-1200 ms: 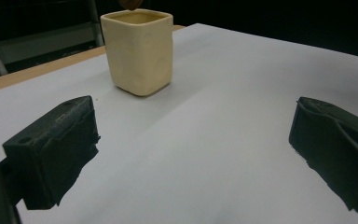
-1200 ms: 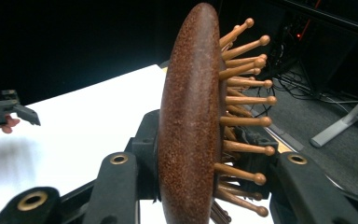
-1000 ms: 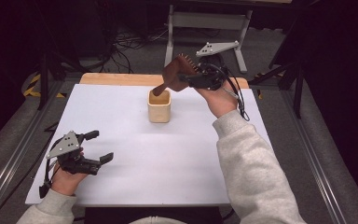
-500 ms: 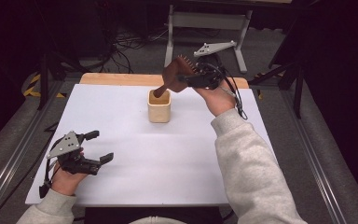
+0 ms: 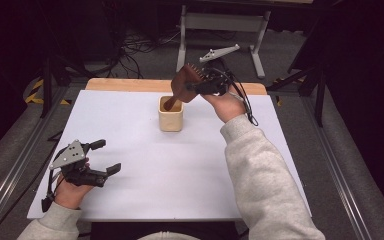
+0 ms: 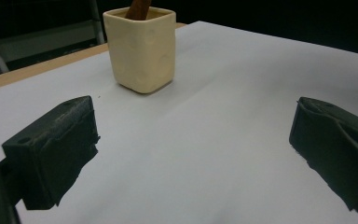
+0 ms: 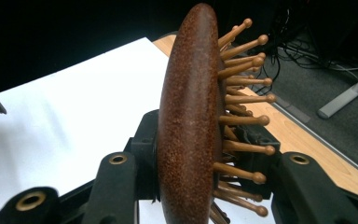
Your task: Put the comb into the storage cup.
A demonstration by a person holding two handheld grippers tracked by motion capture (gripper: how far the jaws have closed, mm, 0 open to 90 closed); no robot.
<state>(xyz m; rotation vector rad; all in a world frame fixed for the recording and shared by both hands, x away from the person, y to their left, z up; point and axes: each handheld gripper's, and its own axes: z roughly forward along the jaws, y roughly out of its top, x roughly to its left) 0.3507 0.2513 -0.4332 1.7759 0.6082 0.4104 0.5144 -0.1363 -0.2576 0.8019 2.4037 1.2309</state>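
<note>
A brown wooden hairbrush (image 5: pixel 184 83) with peg bristles hangs tilted over the back middle of the table. Its handle end dips into a cream square cup (image 5: pixel 171 119). My right gripper (image 5: pixel 200 86) is shut on the brush head (image 7: pixel 191 116), one jaw on its smooth back and the other among the pegs. At the near left, my left gripper (image 5: pixel 107 156) rests low over the sheet, open with nothing between its jaws. In the left gripper view, the left gripper (image 6: pixel 191 149) faces the cup (image 6: pixel 142 49), which has the brush handle (image 6: pixel 139 7) sticking out of it.
A white sheet (image 5: pixel 145 165) covers the table, with a wooden strip (image 5: pixel 125 84) along the far edge. Behind it are a metal stand (image 5: pixel 220 25) and floor cables (image 5: pixel 135 45). Metal rails (image 5: pixel 10 175) flank both sides.
My right hand has moved a little left and down with the brush, so the handle sits deeper in the cup. The left gripper has not moved.
</note>
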